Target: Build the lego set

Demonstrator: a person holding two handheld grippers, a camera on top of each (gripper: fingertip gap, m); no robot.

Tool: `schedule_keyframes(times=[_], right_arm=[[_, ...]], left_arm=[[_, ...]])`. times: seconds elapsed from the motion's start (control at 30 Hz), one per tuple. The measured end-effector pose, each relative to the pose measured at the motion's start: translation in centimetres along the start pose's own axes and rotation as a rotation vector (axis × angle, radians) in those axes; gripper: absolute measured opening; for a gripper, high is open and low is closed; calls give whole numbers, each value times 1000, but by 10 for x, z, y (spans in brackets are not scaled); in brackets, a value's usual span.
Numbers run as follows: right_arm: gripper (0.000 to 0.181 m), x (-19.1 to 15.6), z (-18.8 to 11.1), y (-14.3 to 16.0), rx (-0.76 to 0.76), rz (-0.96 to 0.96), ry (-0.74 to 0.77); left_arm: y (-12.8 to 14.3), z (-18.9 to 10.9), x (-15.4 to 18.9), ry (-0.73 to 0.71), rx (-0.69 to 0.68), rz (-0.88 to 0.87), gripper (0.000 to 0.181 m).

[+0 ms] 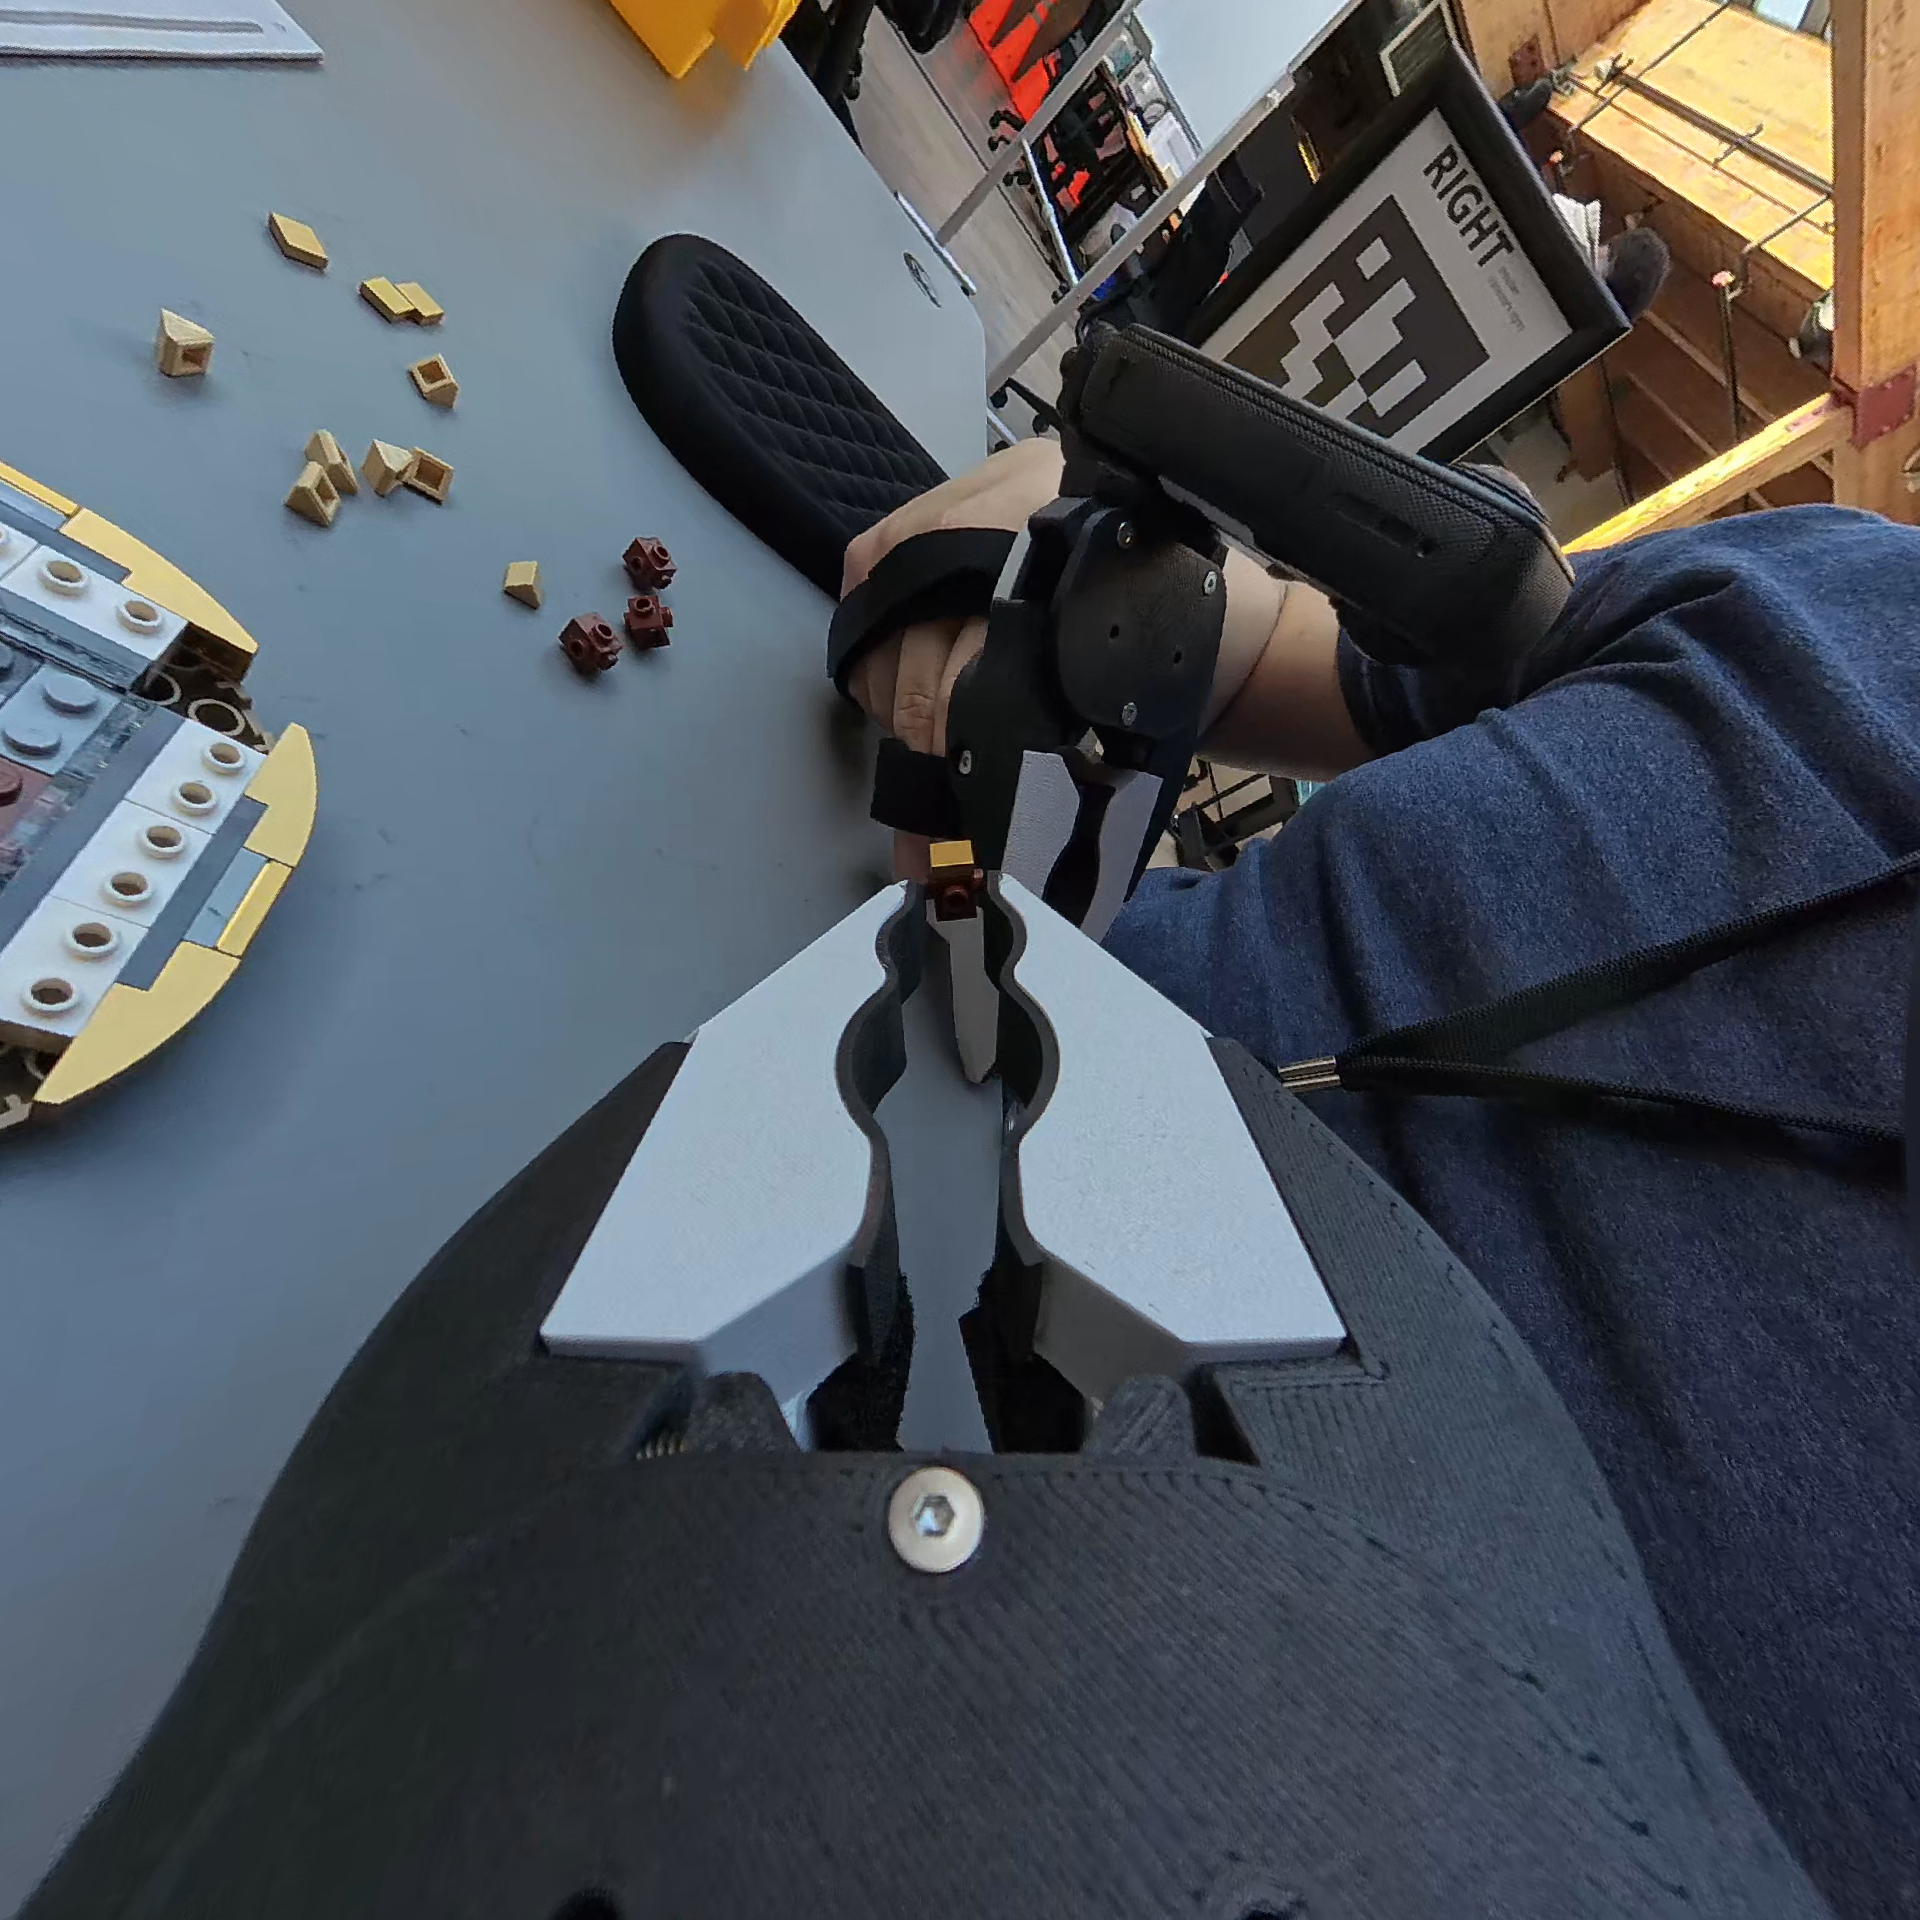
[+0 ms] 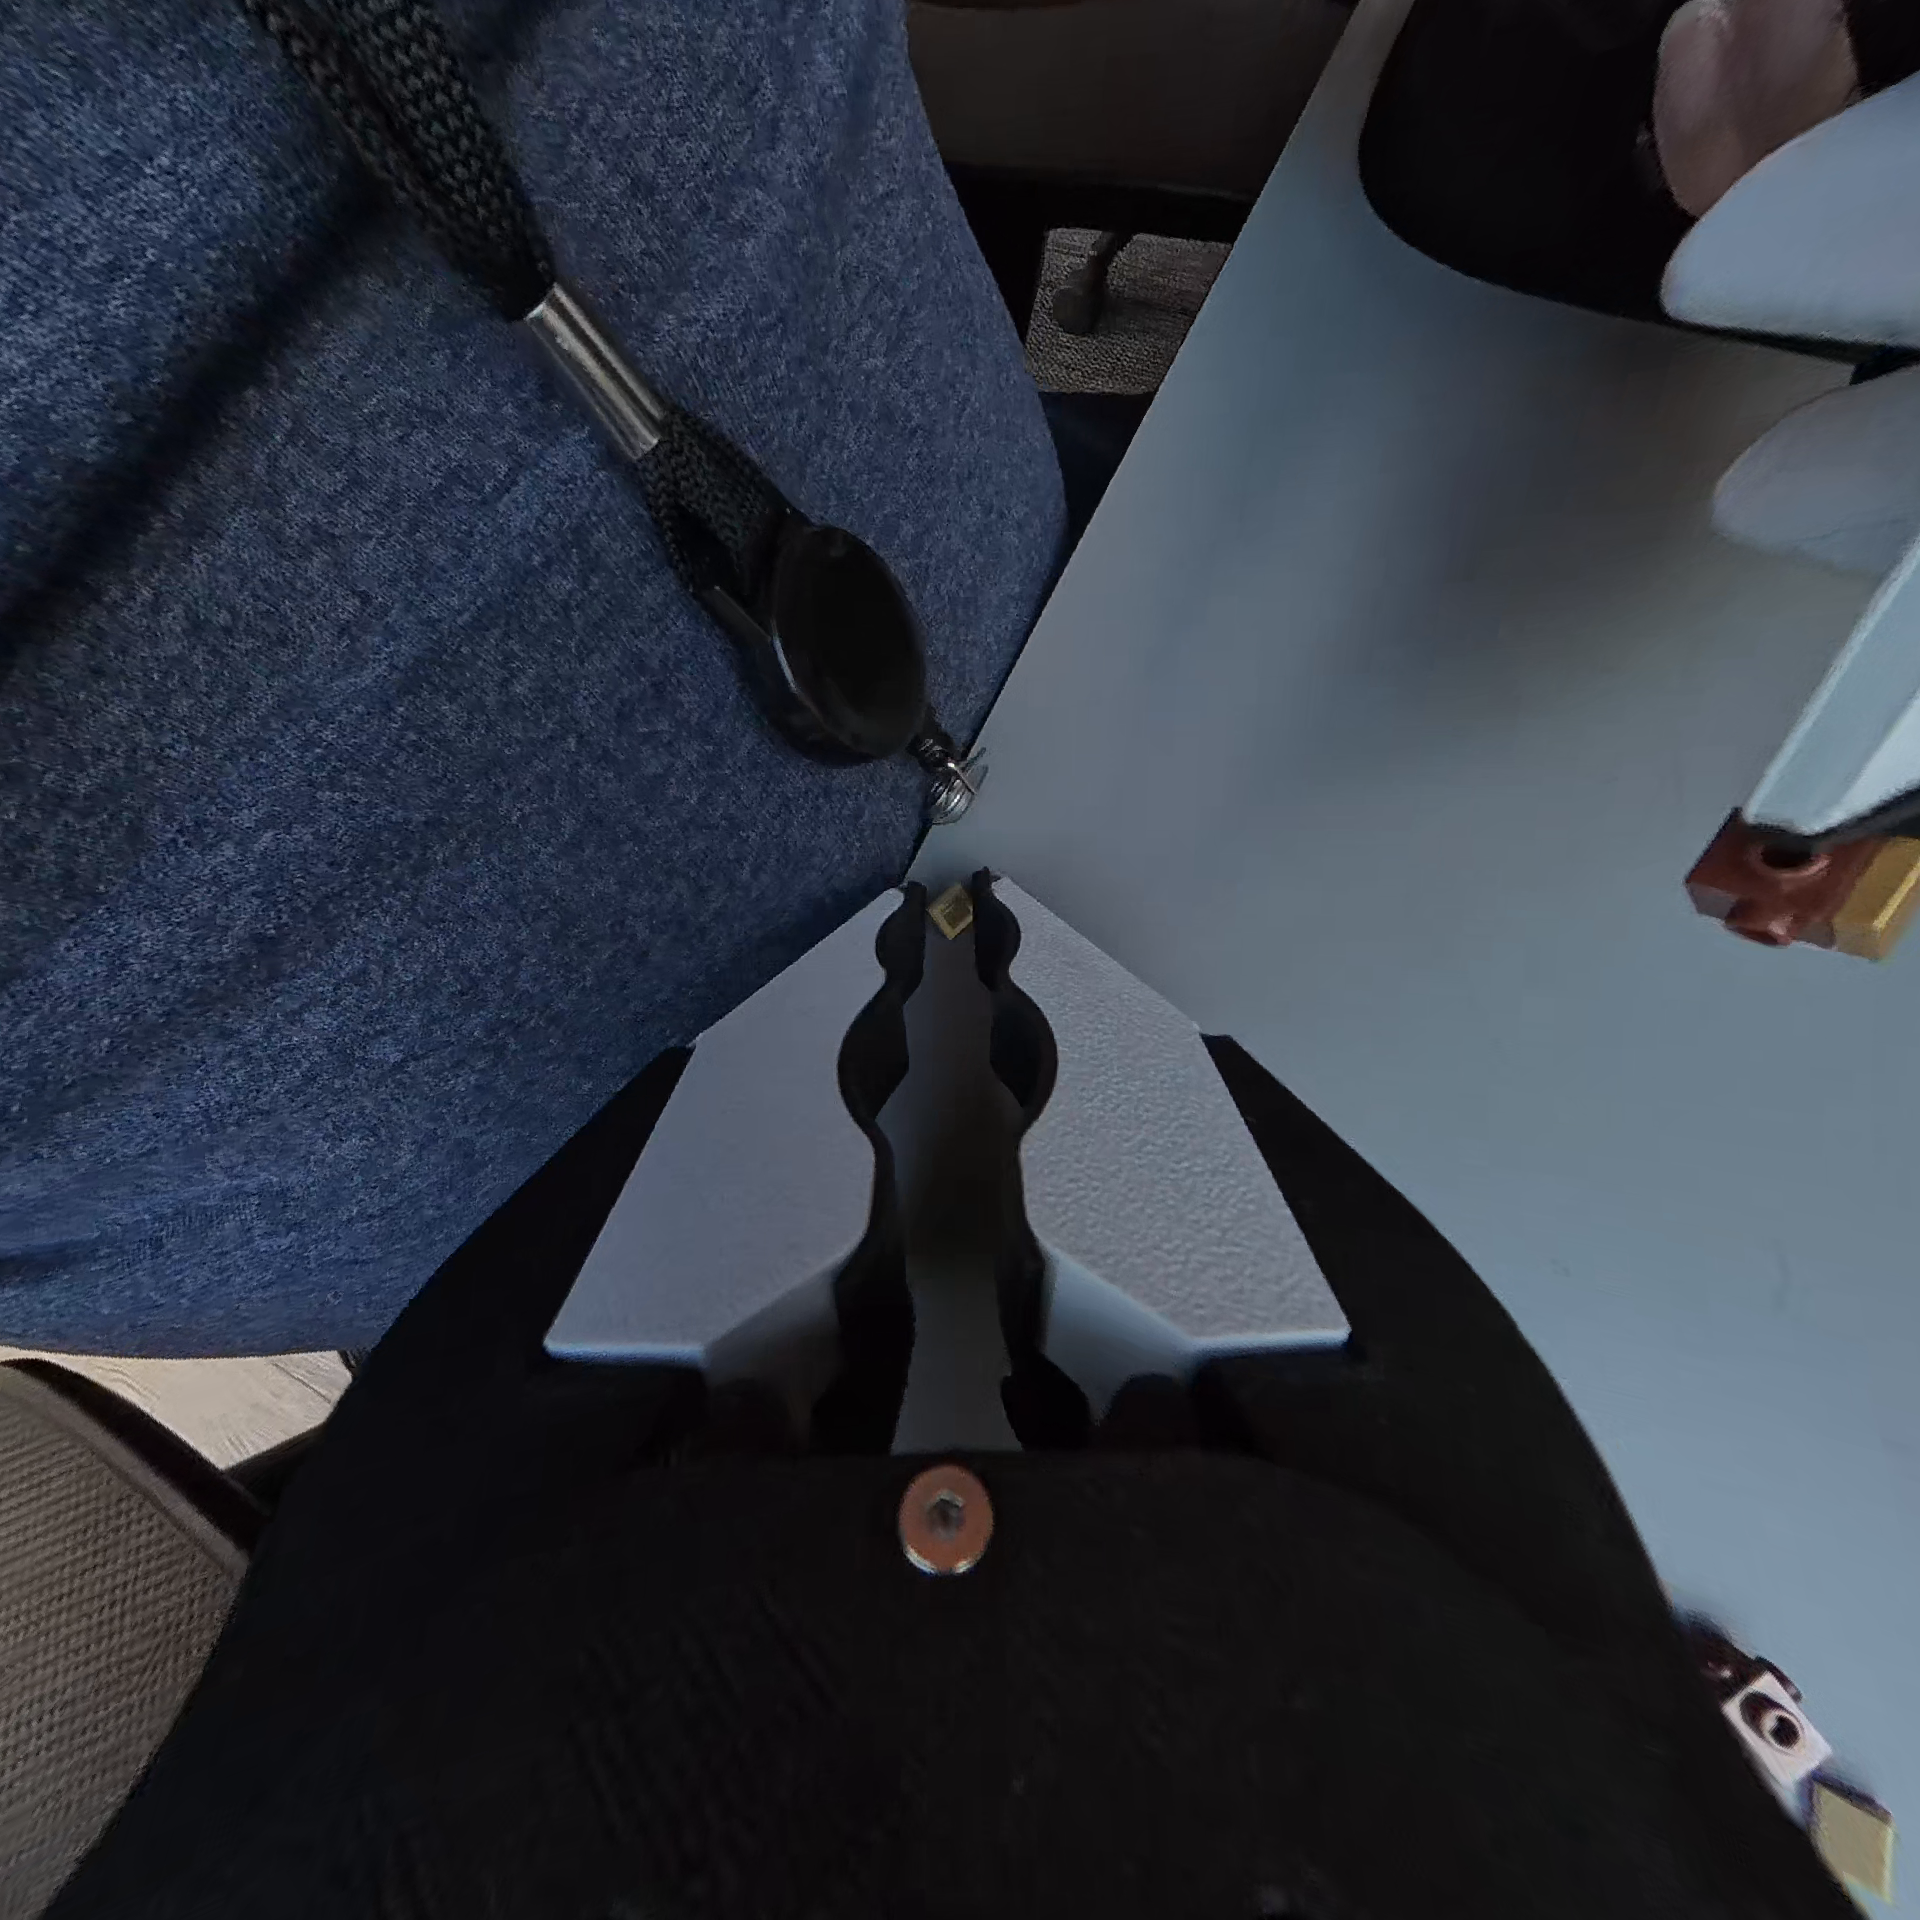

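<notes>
My left gripper [image 1: 951, 896] is shut on a small reddish-brown studded brick [image 1: 953, 900] with a gold piece [image 1: 951, 857] on top of it, held above the grey table [image 1: 468, 1091]. The same pair shows at the right edge of the right wrist view, brick [image 2: 1756, 894] and gold piece [image 2: 1881, 914]. My right gripper [image 2: 951, 902] is shut on a tiny gold piece [image 2: 954, 914] near the table's corner. Its fingers [image 1: 1039, 831] show just behind the left gripper's tips. The partly built white, grey and gold model [image 1: 125, 831] lies at the left.
Loose tan and gold pieces [image 1: 384, 468] and three reddish-brown bricks [image 1: 623, 613] lie on the table. A black padded rest [image 1: 769, 416] sits near the table edge. A person's blue sleeve [image 1: 1558, 1143] and a black lanyard reel [image 2: 831, 644] are close by. A yellow object [image 1: 696, 26] is at the far edge. My right fingertips sit around 11 cm from my left ones. My right gripper's tips are some 5 cm from the black lanyard reel [image 2: 831, 644].
</notes>
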State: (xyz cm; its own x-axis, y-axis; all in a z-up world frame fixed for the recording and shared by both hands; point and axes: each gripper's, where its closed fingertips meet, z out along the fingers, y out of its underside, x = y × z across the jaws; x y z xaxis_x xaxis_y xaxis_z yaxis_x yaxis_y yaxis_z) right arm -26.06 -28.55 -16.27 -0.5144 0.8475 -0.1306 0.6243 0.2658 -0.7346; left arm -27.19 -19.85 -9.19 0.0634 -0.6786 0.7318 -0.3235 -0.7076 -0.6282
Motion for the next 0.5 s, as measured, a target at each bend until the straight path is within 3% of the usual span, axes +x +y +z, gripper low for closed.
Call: schedule_keyframes(times=[0.23, 0.37, 0.5], right_arm=[[9, 26, -23, 17, -51, 35, 59], [21, 55, -42, 23, -76, 82, 200], [22, 70, -53, 31, -89, 246, 361]], left_arm=[[-1, 2, -1, 13, -2, -3, 9], [-4, 2, 0, 19, 6, 9, 9], [-3, -3, -2, 13, 23, 1, 9]])
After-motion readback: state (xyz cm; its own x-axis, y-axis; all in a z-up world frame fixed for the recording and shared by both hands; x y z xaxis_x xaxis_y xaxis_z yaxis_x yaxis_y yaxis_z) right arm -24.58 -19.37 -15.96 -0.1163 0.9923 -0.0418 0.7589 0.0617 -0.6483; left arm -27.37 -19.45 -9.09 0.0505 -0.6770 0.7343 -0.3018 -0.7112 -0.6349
